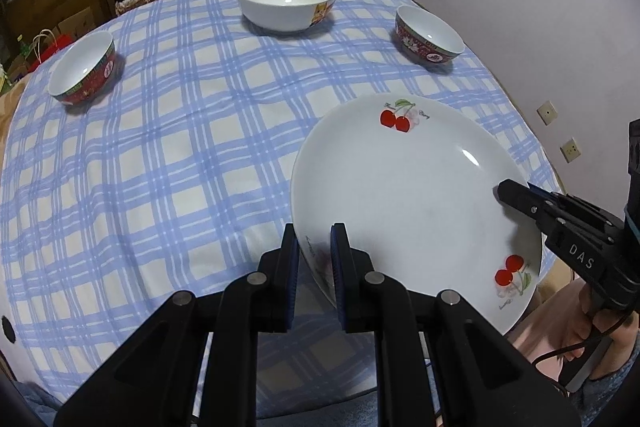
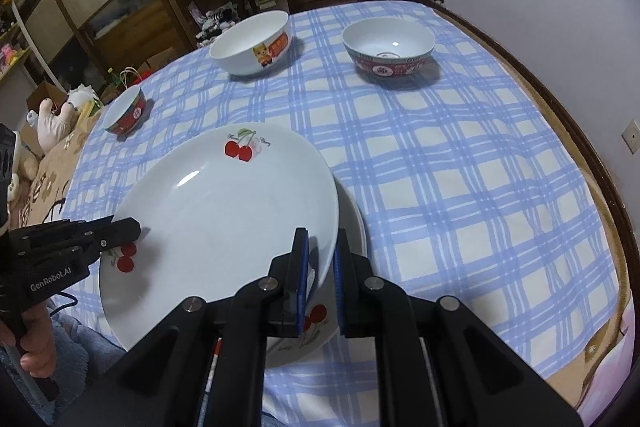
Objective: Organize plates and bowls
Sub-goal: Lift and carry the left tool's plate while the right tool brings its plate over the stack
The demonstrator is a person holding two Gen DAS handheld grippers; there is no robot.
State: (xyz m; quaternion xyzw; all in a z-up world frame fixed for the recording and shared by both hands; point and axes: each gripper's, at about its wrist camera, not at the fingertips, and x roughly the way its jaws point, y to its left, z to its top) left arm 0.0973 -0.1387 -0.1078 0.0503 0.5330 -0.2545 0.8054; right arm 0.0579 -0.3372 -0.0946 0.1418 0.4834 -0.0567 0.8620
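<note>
Two tools grip one white cherry-print plate (image 1: 408, 195) by opposite edges. The left tool (image 1: 315, 255) has its jaws closed on the plate's rim at the near left side, and the right tool (image 2: 320, 259) has its jaws clamped on the rim at the right. In the left wrist view the right tool reaches in over the plate's far right edge; in the right wrist view the left tool comes in from the left over a cherry motif. The plate is held tilted above the bench (image 1: 160, 167), which is covered by a blue-and-white checked cloth, at the near side. The plate's face carries nothing.

From the right wrist view, a second plate (image 2: 354, 227) with the same cherry print lies on the cloth directly beneath the held one, its rim showing to the right and below.

Three bowls stand upright farther back, well apart from one another: a large white bowl (image 1: 287, 1) with a cartoon figure on its side, a red-patterned bowl (image 1: 429, 37) to the right, and another red-patterned bowl (image 1: 84, 69) at the left. All three look empty, with white insides.
</note>
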